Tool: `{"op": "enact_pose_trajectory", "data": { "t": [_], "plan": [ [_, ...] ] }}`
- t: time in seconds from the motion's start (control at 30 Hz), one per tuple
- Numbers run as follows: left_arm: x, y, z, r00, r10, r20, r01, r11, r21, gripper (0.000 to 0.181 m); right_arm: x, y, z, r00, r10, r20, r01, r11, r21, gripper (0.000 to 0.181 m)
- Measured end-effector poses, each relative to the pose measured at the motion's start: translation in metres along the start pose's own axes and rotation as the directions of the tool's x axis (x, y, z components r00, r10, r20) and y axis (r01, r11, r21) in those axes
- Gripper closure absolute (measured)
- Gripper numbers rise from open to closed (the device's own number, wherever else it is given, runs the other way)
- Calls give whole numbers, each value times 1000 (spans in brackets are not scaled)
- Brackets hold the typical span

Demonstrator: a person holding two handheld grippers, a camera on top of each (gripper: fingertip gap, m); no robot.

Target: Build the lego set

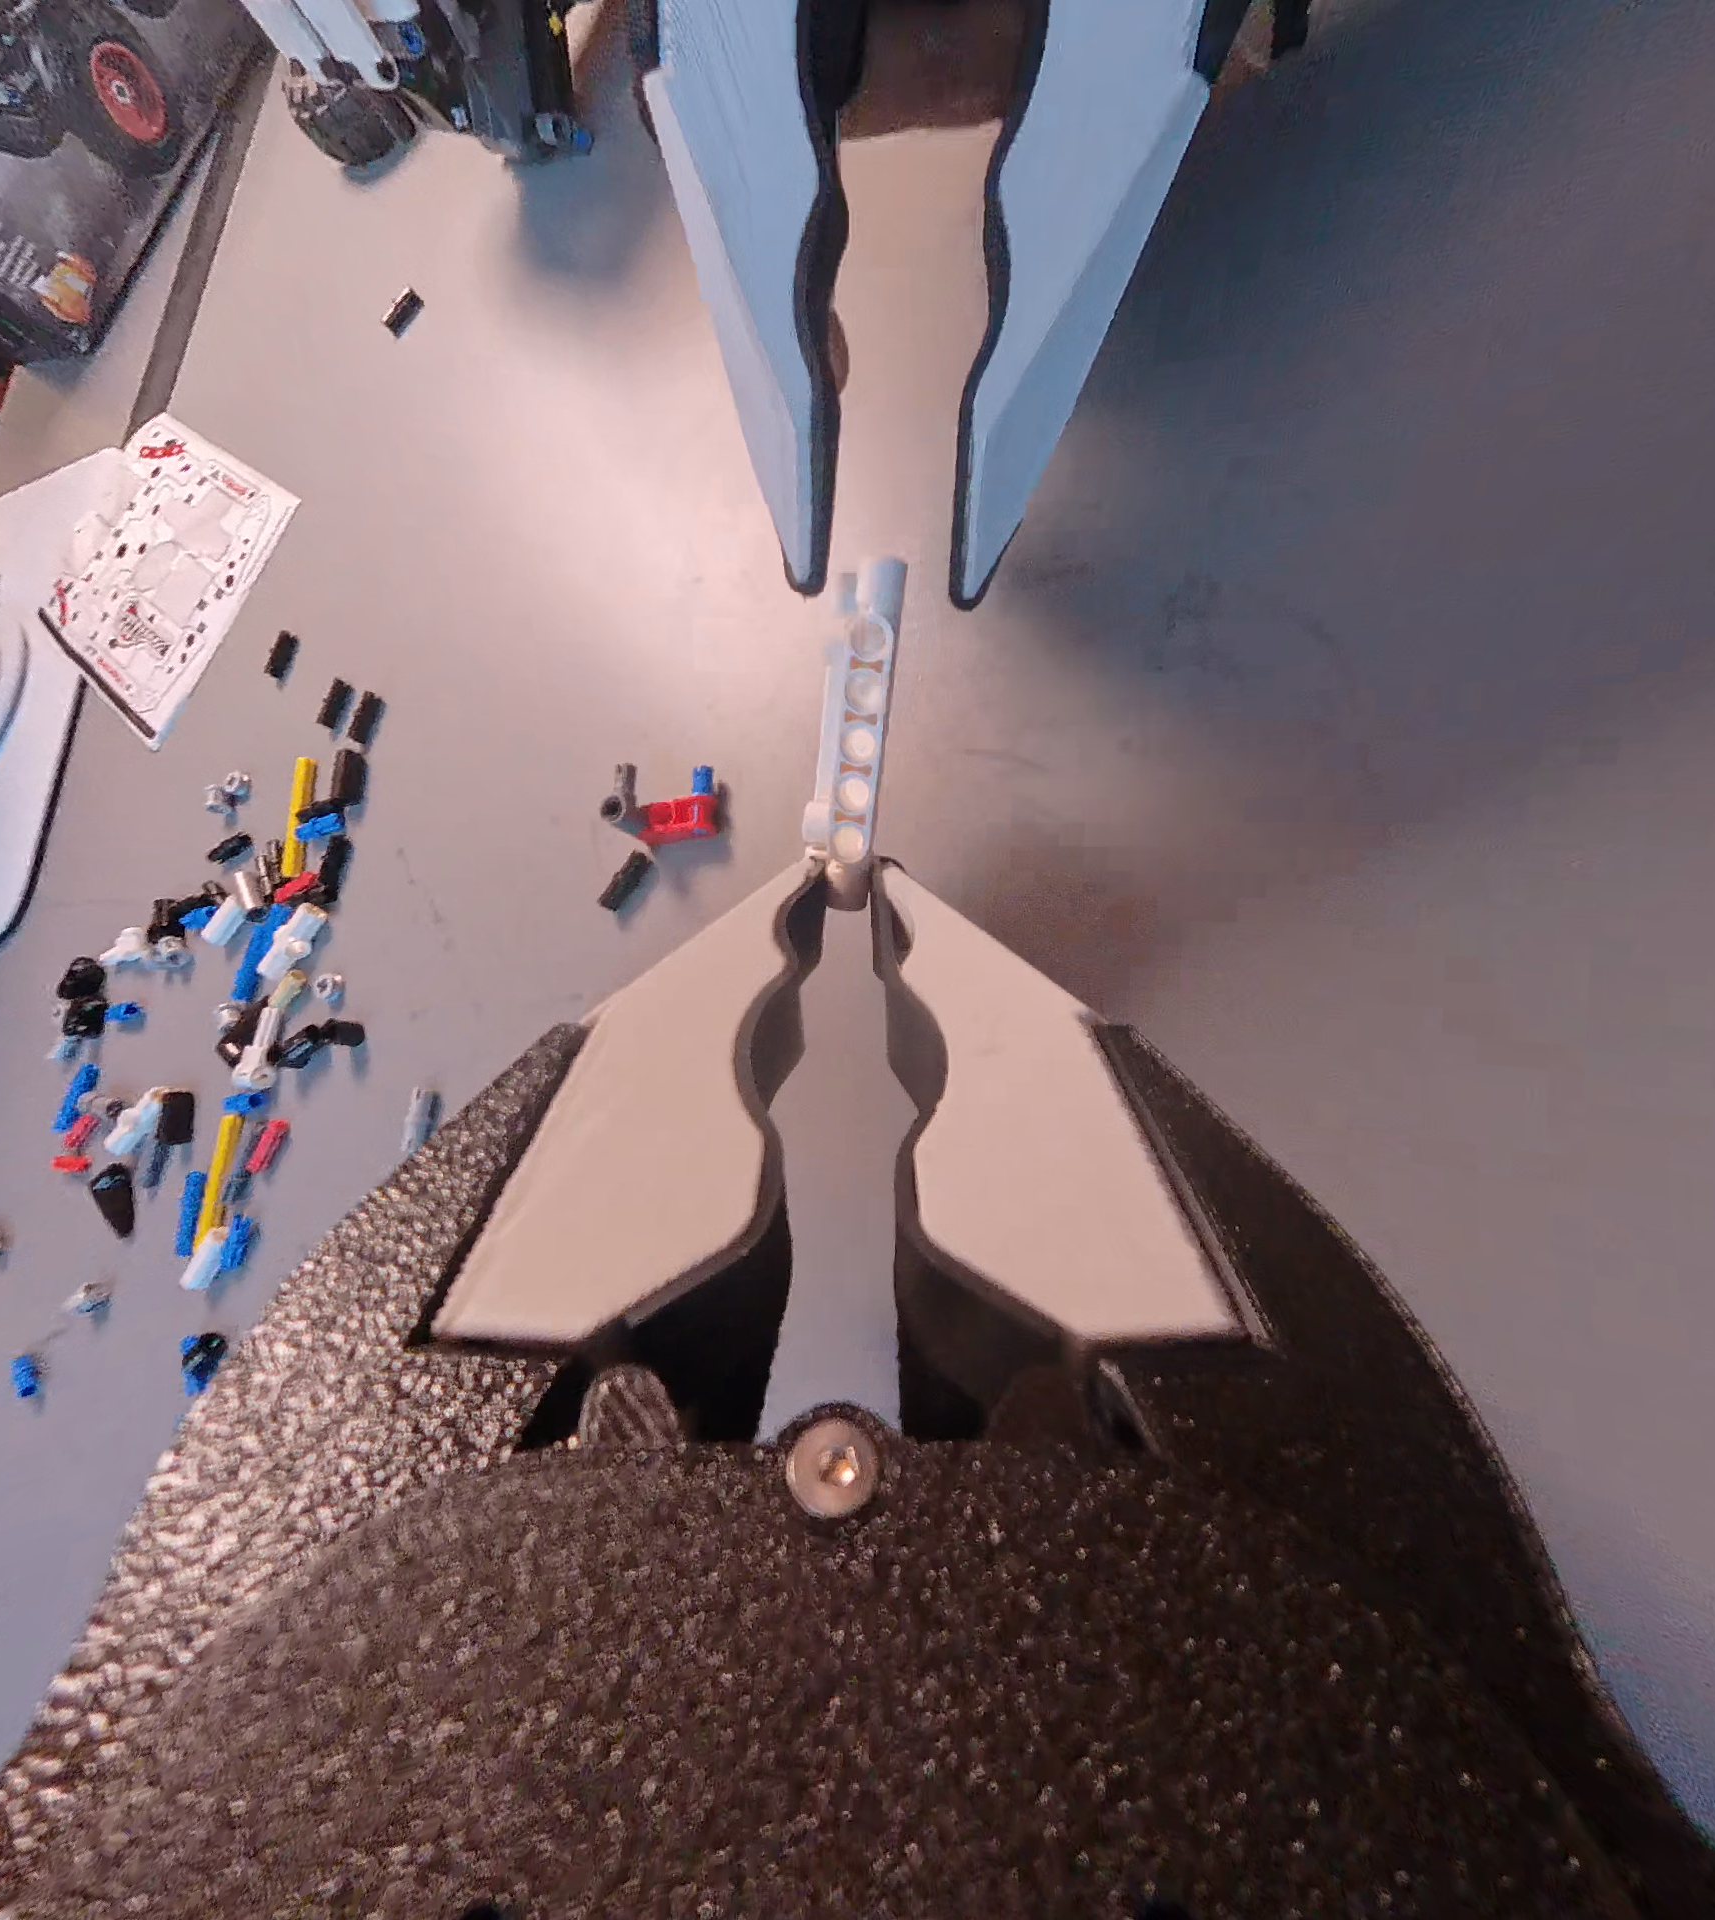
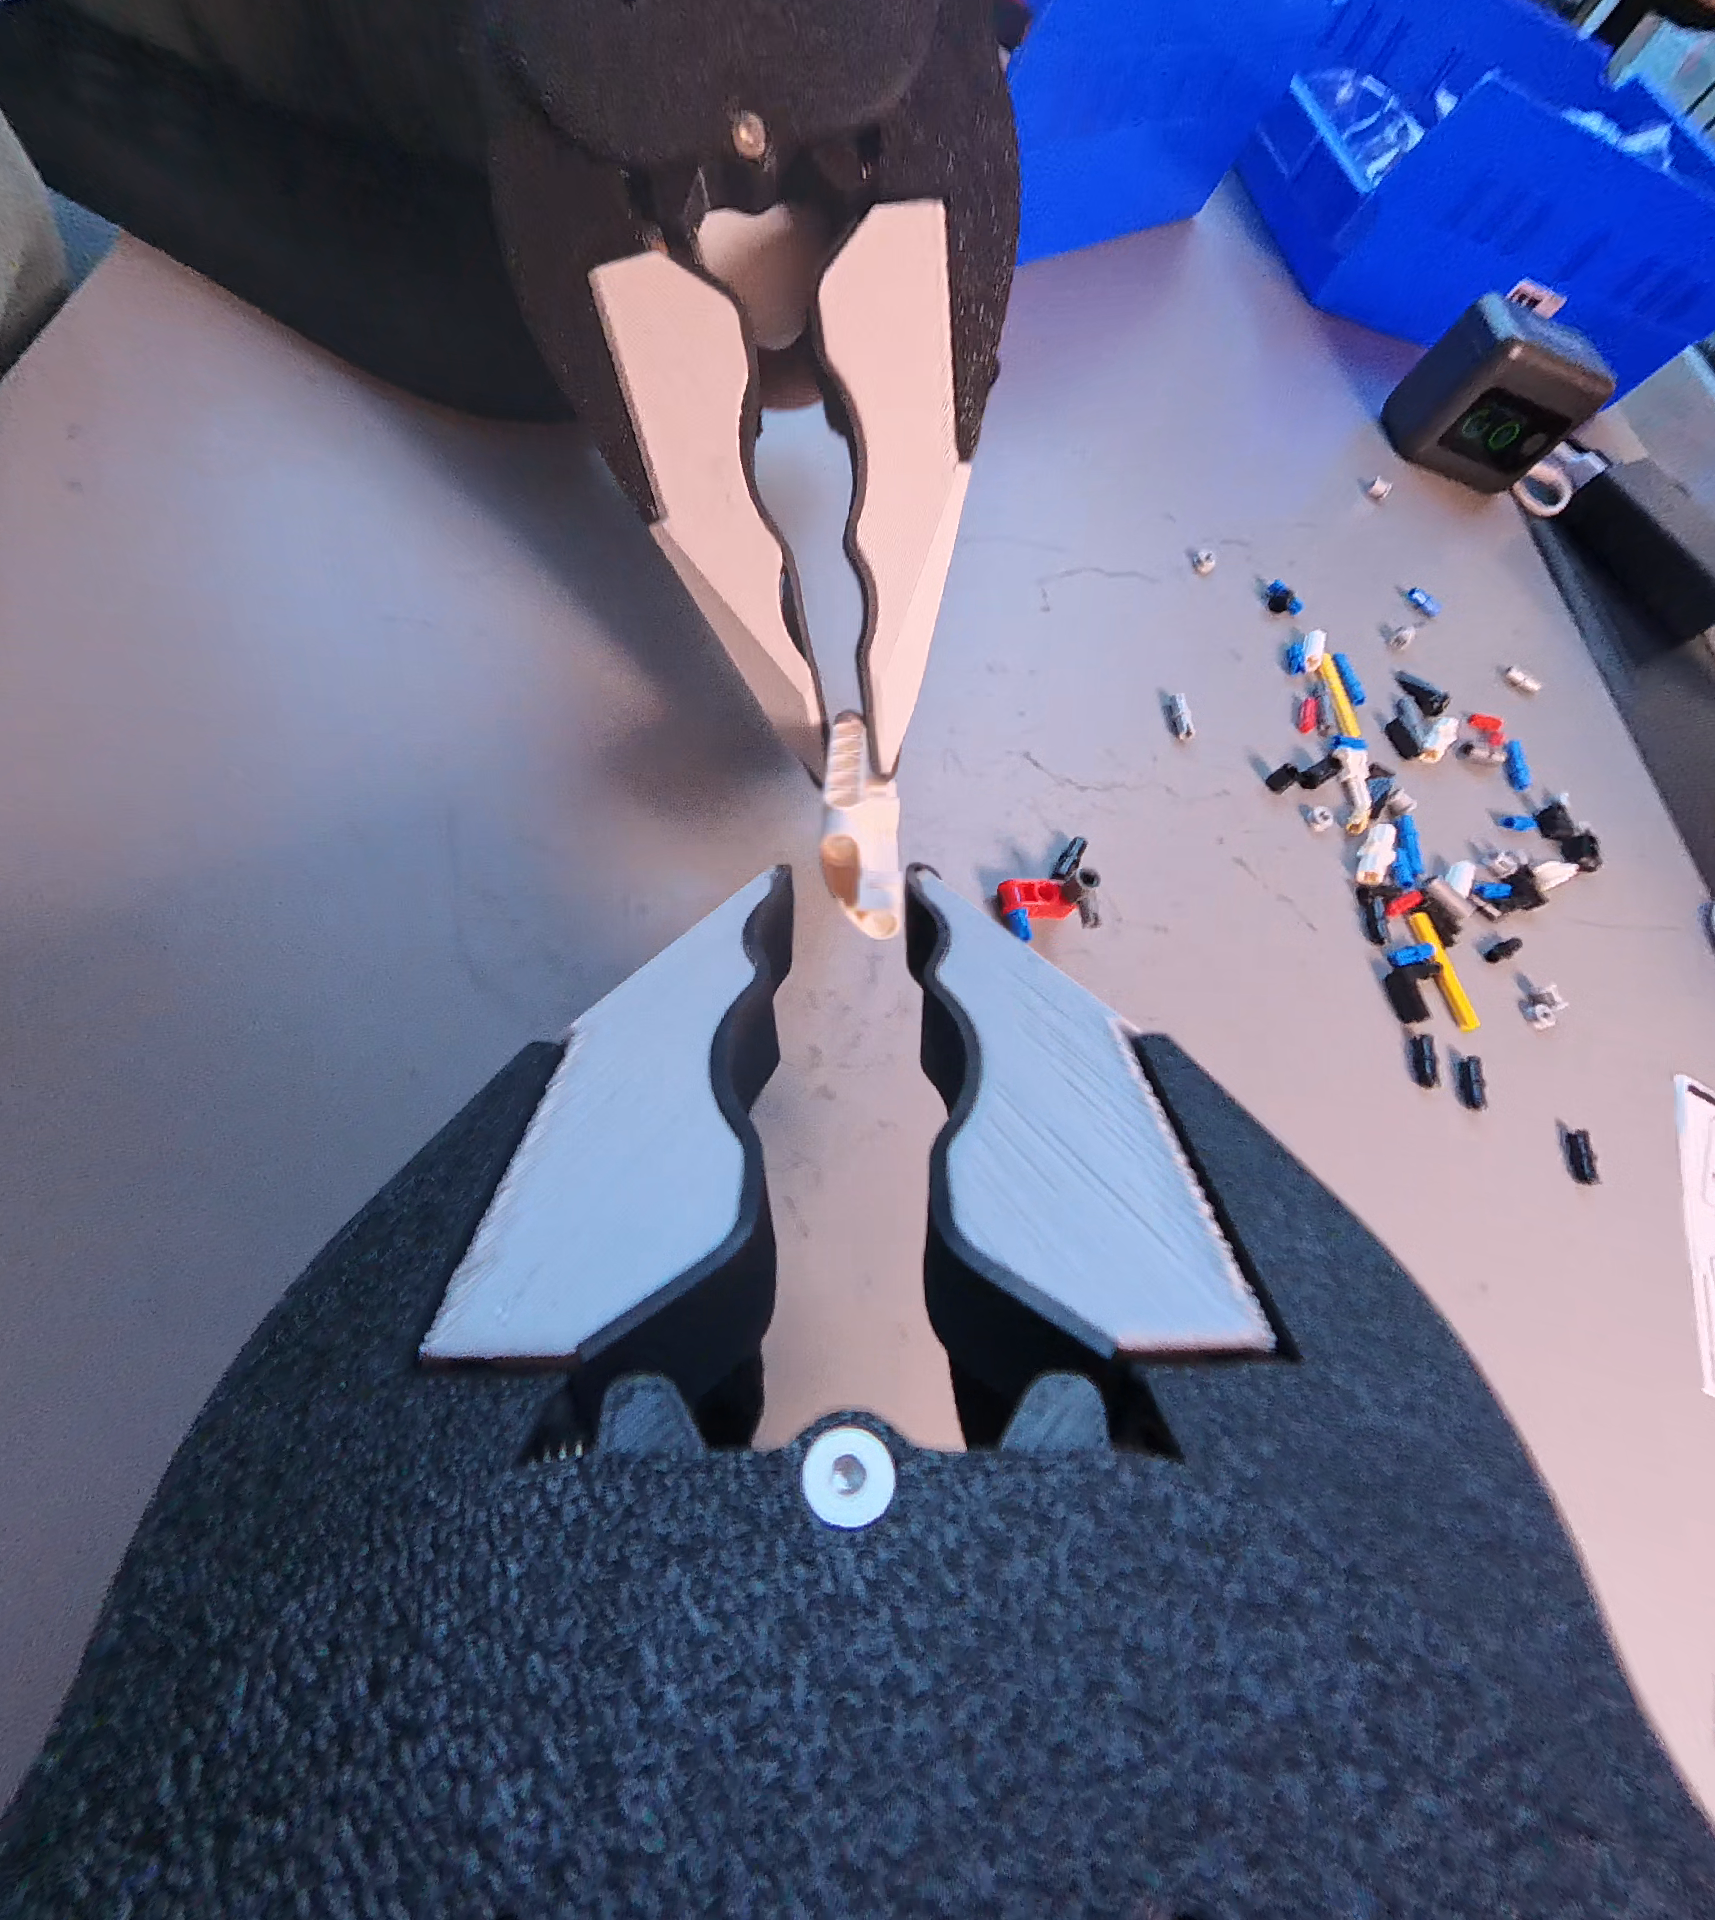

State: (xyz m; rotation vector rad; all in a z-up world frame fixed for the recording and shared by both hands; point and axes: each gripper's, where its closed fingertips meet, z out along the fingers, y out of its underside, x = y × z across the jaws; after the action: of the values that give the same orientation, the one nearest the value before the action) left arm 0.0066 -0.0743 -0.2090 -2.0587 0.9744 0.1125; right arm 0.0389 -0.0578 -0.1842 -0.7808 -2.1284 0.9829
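Observation:
A white Technic beam with a row of holes is held off the grey table. My left gripper is shut on the beam's near end. My right gripper comes in from the opposite side, open, with the beam's far end just between its fingertips and a gap on each side. In the right wrist view the right gripper is open around the beam's tip, and the left gripper pinches the beam from above.
A small red and blue assembly lies near the grippers. A loose pile of small parts, a sticker sheet, the set's box and a part-built model lie left. Blue bins stand beyond. About 5 cm separates my left fingertips from my right.

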Motion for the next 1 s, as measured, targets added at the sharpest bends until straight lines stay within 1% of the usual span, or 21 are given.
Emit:
{"op": "enact_pose_trajectory", "data": {
  "t": [0.1,0.13,0.23,0.33,0.43,0.5,0.53,0.6,0.63,0.67,0.7,0.77,0.83,0.9,0.93,1.0],
  "plan": [
    [5,10,1,1000,17,-7,-17,998,-59,174,-4,12,5,999,-38,1,38,996,-78,163],
    [8,11,1,1000,3,-25,-4,999,-52,172,-5,15,7,998,-56,3,56,994,-94,164],
    [14,11,-5,988,-103,-114,100,995,-24,167,-13,20,9,997,-74,35,78,989,-123,167],
    [6,7,-14,955,-241,-171,246,969,12,160,-15,19,8,997,-65,50,71,990,-120,168],
    [-8,5,-16,909,-367,-195,379,925,25,152,-3,18,5,1000,-27,16,29,993,-114,168],
    [-9,3,-9,878,-422,-226,433,901,-2,144,12,23,5,1000,-6,-24,2,990,-138,168],
    [-6,2,-4,869,-430,-246,439,898,-21,141,20,27,5,999,-2,-44,-5,988,-155,168],
    [0,6,7,875,-411,-258,404,911,-82,138,37,30,6,997,22,-76,-34,985,-171,168],
    [2,9,12,884,-391,-258,376,920,-108,142,43,29,8,996,45,-78,-58,984,-168,168],
    [2,11,14,896,-367,-251,349,930,-116,152,48,28,10,995,72,-71,-83,983,-166,168],
    [1,11,14,907,-342,-248,323,940,-113,155,52,28,12,994,95,-60,-104,980,-170,167],
    [3,11,12,900,-337,-278,314,941,-123,155,56,28,19,989,143,-21,-144,970,-194,162],
    [2,13,9,900,-334,-281,315,942,-113,155,59,28,30,984,177,7,-171,962,-215,157],
    [1,15,5,896,-333,-292,317,943,-103,151,59,30,42,978,203,44,-188,954,-236,155],
    [1,15,2,887,-346,-307,331,938,-99,147,58,32,47,975,213,55,-193,948,-254,158],
    [-4,12,-5,868,-380,-321,381,923,-61,145,56,27,52,969,227,97,-198,950,-242,177]
  ]
}}
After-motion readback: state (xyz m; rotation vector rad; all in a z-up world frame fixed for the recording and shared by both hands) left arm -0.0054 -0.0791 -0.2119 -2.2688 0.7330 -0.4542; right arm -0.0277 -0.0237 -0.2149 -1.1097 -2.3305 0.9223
